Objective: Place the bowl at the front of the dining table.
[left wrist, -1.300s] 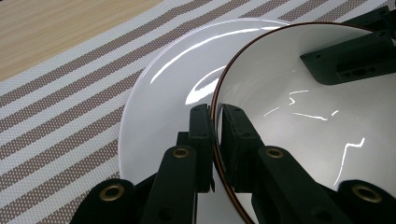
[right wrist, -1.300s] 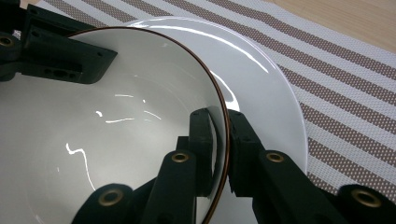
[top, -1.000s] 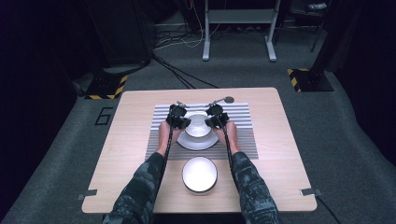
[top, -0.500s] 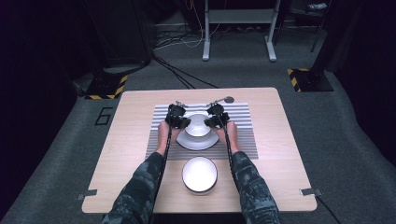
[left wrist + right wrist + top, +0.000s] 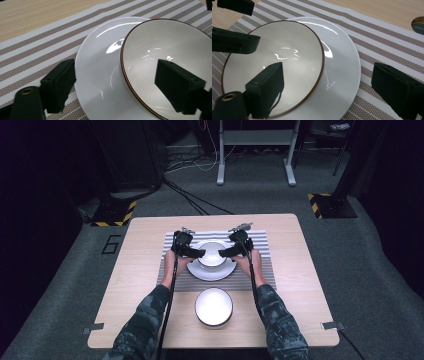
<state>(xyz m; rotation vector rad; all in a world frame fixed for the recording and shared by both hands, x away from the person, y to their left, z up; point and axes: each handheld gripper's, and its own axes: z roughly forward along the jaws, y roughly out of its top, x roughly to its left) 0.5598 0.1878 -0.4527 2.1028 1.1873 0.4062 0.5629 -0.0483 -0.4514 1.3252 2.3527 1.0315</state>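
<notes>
High view: the bowl sits on a white plate on the striped mat, at centre frame. Left gripper and right gripper straddle opposite rims, jaws spread, not clamped. A second bowl stands lower on the desk.

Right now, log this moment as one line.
left gripper open, astride bowl rim | right gripper open, astride opposite rim | bowl on plate | not gripped yet
</notes>
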